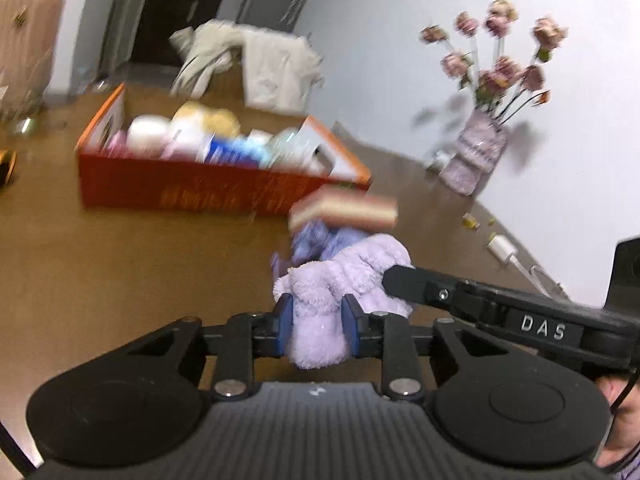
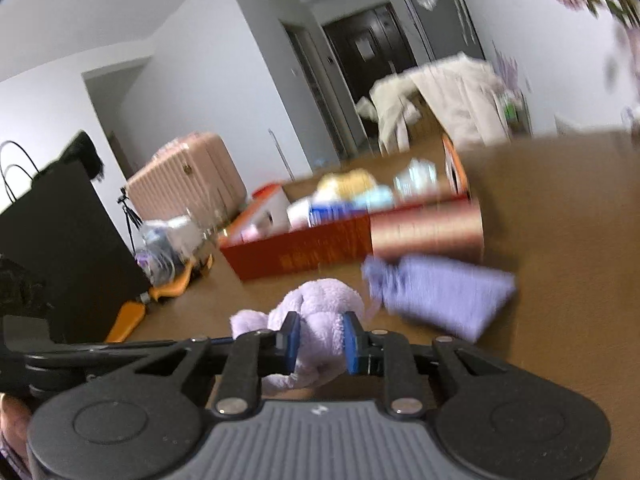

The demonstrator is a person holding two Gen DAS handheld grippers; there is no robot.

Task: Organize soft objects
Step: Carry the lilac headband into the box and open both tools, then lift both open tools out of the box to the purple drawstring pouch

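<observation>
Left tongs [image 1: 317,330] pinching lilac plush cloth [image 1: 320,320]. Right tongs [image 2: 320,338] pinching the same cloth, above brown bench [image 2: 560,200]. Red box [image 1: 192,188] beyond.

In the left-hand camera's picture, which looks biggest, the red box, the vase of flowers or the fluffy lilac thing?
1. Red box, clearly the widest.
2. Vase of flowers and fluffy lilac cloth: they look roughly alike, and the cloth sits right at the camera, so I won't rank them.
</observation>
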